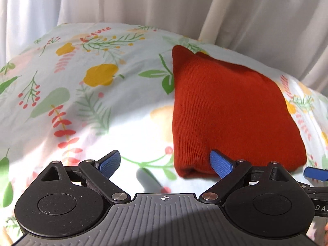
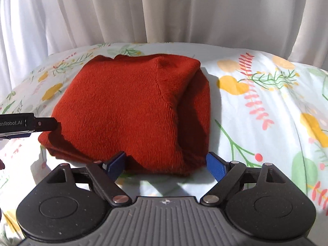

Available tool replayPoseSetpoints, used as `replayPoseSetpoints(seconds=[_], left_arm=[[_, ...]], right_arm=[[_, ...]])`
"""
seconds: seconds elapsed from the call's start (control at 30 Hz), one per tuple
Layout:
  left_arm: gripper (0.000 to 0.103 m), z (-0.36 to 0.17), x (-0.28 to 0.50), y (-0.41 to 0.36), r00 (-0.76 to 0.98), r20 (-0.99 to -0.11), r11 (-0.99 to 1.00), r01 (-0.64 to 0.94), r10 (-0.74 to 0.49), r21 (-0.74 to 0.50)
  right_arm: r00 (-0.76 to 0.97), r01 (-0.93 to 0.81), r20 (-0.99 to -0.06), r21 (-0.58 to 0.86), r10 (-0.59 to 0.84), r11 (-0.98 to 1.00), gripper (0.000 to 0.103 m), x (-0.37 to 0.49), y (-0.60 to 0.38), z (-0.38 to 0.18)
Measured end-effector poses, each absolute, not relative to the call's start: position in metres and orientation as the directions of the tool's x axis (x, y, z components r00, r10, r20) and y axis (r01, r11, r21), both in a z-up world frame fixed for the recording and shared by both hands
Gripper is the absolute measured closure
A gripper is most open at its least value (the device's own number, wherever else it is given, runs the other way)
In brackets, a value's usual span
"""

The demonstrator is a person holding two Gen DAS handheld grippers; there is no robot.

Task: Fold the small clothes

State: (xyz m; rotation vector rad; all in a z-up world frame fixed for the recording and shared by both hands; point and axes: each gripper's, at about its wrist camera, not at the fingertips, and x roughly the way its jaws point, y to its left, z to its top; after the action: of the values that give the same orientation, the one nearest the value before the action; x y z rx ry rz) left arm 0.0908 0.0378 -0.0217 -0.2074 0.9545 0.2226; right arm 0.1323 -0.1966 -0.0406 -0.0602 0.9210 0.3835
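Note:
A rust-red knitted garment (image 1: 223, 112) lies folded into a compact block on the floral bedsheet (image 1: 92, 102); it also shows in the right wrist view (image 2: 131, 110). My left gripper (image 1: 166, 164) is open and empty at the garment's near left corner, its right finger pad (image 1: 220, 163) against the fold's front edge. My right gripper (image 2: 166, 165) is open and empty, its jaws spread in front of the garment's near edge. The left gripper's body (image 2: 26, 124) shows at the garment's left side in the right wrist view. A blue fingertip of the right gripper (image 1: 314, 174) shows at the right edge.
White curtains (image 2: 164, 10) hang close behind the bed. The floral sheet (image 2: 266, 106) spreads out to the right of the garment and to its left in the left wrist view. Bright sunlight falls on the sheet's near part.

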Motion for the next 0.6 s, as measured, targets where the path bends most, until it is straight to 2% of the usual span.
replayPoseSetpoints(seconds=[0.13, 0.3, 0.37, 0.47, 0.6], left_arm=[[0.005, -0.021, 0.084, 0.029, 0.425, -0.893, 0.95, -0.312, 0.15, 0.011], [0.005, -0.012, 0.077, 0.028, 0.421, -0.893, 0.946, -0.325, 0.157, 0.013], [0.001, -0.005, 0.076, 0.024, 0.426, -0.89, 0.949, -0.313, 0.161, 0.022], [0.001, 0.003, 0.078, 0.017, 0.421, -0.895, 0.961, -0.276, 0.147, 0.028], [0.001, 0.005, 0.078, 0.015, 0.419, -0.903, 0.965, -0.26, 0.092, -0.022]], right_arm=[[0.408, -0.352, -0.862, 0.155, 0.3, 0.923, 0.007, 0.113, -0.198, -0.039], [0.427, -0.355, -0.863, 0.113, 0.269, 0.928, 0.004, 0.099, -0.192, -0.024], [0.459, -0.349, -0.858, 0.066, 0.232, 0.935, 0.004, 0.099, -0.188, -0.016], [0.465, -0.321, -0.861, 0.05, 0.203, 0.946, 0.004, 0.099, -0.185, -0.01], [0.35, -0.297, -0.921, 0.062, 0.169, 0.953, 0.004, 0.114, -0.178, -0.011]])
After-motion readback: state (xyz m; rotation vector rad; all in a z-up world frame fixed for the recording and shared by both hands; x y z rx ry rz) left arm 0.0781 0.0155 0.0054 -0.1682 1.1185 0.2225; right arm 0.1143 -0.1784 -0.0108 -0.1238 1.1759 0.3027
